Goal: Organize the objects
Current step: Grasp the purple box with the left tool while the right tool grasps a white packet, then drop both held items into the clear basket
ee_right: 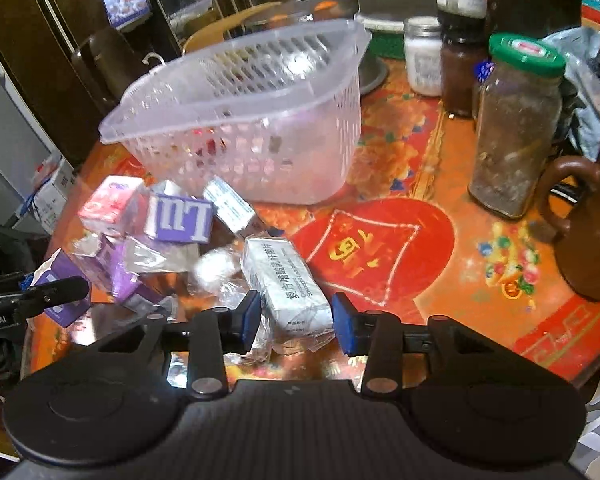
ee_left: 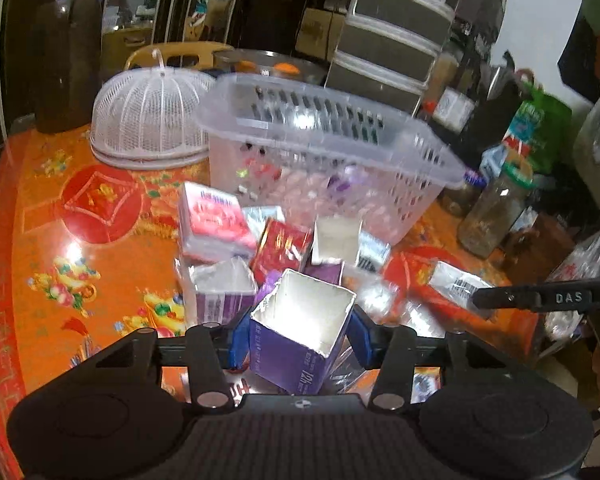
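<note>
My left gripper (ee_left: 298,334) is shut on an open purple carton (ee_left: 300,332), held above a heap of small boxes. The heap holds a pink box (ee_left: 214,220), a red box (ee_left: 282,246) and more purple cartons (ee_left: 220,288). A clear plastic basket (ee_left: 324,152) stands behind the heap; it also shows in the right wrist view (ee_right: 252,120). My right gripper (ee_right: 296,318) is open, its fingers on either side of a white medicine box (ee_right: 286,284) in wrapping on the table. The left gripper with its purple carton (ee_right: 58,300) shows at the left edge there.
An orange and red patterned tablecloth (ee_right: 380,248) covers the round table. A white mesh food cover (ee_left: 152,120) stands at the back left. A green-lidded glass jar (ee_right: 516,128), other jars (ee_right: 422,56) and a brown jug (ee_right: 588,216) stand to the right.
</note>
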`<state>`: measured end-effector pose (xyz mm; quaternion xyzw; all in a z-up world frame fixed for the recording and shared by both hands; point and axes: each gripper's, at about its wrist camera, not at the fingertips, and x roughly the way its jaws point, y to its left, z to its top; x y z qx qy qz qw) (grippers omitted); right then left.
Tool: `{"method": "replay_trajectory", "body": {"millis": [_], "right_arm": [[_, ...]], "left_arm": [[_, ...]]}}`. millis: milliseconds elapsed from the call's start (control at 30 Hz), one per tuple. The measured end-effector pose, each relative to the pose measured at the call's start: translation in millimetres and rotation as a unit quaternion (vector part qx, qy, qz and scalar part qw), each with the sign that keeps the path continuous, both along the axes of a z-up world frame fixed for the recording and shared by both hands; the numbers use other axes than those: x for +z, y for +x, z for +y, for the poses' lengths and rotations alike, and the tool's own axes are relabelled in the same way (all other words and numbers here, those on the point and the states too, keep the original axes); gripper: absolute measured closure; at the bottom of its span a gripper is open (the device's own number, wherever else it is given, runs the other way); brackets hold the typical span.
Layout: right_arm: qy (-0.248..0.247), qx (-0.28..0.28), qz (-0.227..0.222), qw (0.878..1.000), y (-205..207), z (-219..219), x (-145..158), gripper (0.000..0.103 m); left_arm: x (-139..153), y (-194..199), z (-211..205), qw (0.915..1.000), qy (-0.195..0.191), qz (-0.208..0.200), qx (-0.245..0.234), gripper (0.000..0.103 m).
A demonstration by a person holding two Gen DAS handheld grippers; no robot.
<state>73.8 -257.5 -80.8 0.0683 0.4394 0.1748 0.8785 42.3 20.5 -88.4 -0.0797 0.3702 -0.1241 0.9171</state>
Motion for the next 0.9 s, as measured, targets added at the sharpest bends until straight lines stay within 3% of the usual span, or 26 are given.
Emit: {"method": "replay_trajectory", "body": {"millis": [200,333,400,567,733,833,900], "right_arm": [[0.037,0.004,-0.092,0.995,-7,4,74,0.061],[0.023,0.001,-0.145,0.989,36,19,110,0.061],[-0.001,0.007,-0.131,0.991,74,35,111,0.061],[-0.06,0.022,-0.073,0.995,148,67,76,0.061],[-0.077,0.035,-0.058,0.995,154,78,54,0.06],[-0.091,0.036,-0.057,0.994,150,84,49,0.056],[-0.086,0.027,-0.075,0.993,140,80,57,0.04]], "left_arm": [[63,8,2,0.9974,-0.027,-0.066,-0.007,0.05],[109,53,-8,0.9928,-0.026,-0.116,-0.01,0.049],[120,96,-13,0.9951,-0.032,-0.093,0.0,0.049],[84,193,-22,0.9997,-0.006,0.016,0.018,0.05],[69,203,-33,0.9993,0.026,0.026,0.008,0.047],[64,204,-32,0.9992,0.022,0.032,0.007,0.032],[66,195,-27,0.9997,0.011,0.021,0.011,0.032]]}}
